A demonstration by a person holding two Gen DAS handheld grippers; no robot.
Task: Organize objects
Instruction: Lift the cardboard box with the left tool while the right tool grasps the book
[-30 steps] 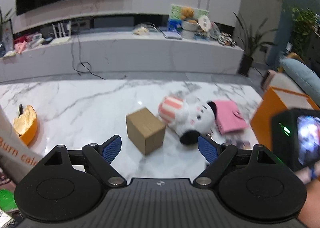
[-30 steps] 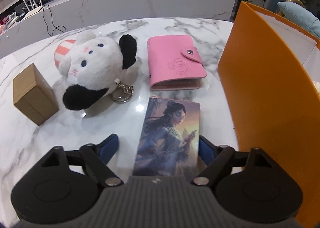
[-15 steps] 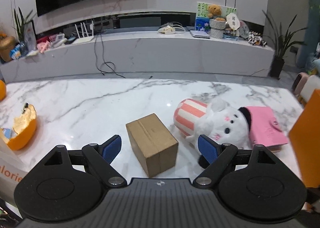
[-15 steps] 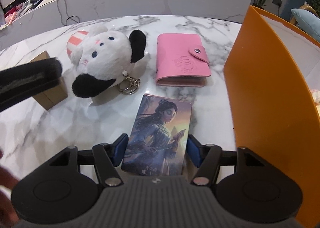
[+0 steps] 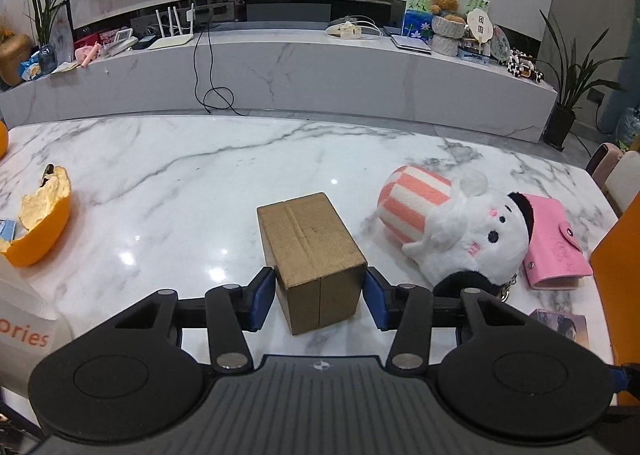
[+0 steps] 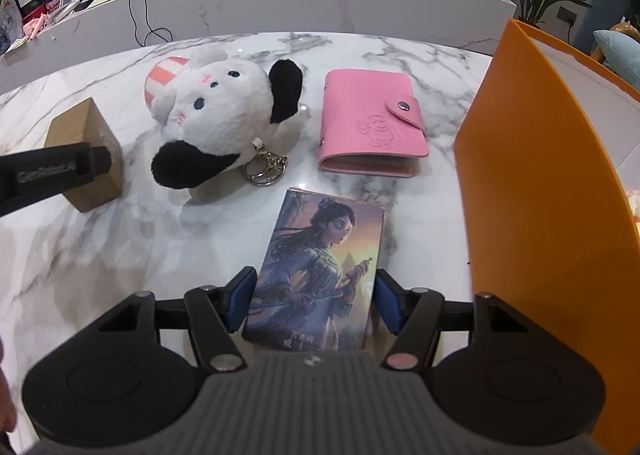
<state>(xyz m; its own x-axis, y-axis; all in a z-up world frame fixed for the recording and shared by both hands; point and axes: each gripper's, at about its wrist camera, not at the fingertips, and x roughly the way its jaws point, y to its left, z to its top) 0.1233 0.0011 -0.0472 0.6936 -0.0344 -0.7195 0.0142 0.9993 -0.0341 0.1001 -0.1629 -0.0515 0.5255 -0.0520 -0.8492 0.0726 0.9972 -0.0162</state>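
Note:
A brown cardboard box (image 5: pixel 312 255) stands on the marble table (image 5: pixel 180 183). My left gripper (image 5: pixel 320 301) straddles its near end, pads close to both sides, jaws still open. The illustrated card box (image 6: pixel 316 271) lies flat on the table; my right gripper (image 6: pixel 314 305) has its pads on either side of its near end, close to its edges, jaws still slightly open. A white plush toy (image 6: pixel 224 115) with a striped hat and a keyring lies between the cardboard box (image 6: pixel 86 151) and a pink wallet (image 6: pixel 370 131).
An orange bin (image 6: pixel 540 195) stands at the right edge of the table. An orange peel half (image 5: pixel 40 223) and a white carton (image 5: pixel 24 319) sit at the left. A long marble TV bench (image 5: pixel 280 67) runs behind the table.
My left gripper moved left and forward over the cardboard box and narrowed around it. My right gripper narrowed around the card box. The left gripper entered the right wrist view.

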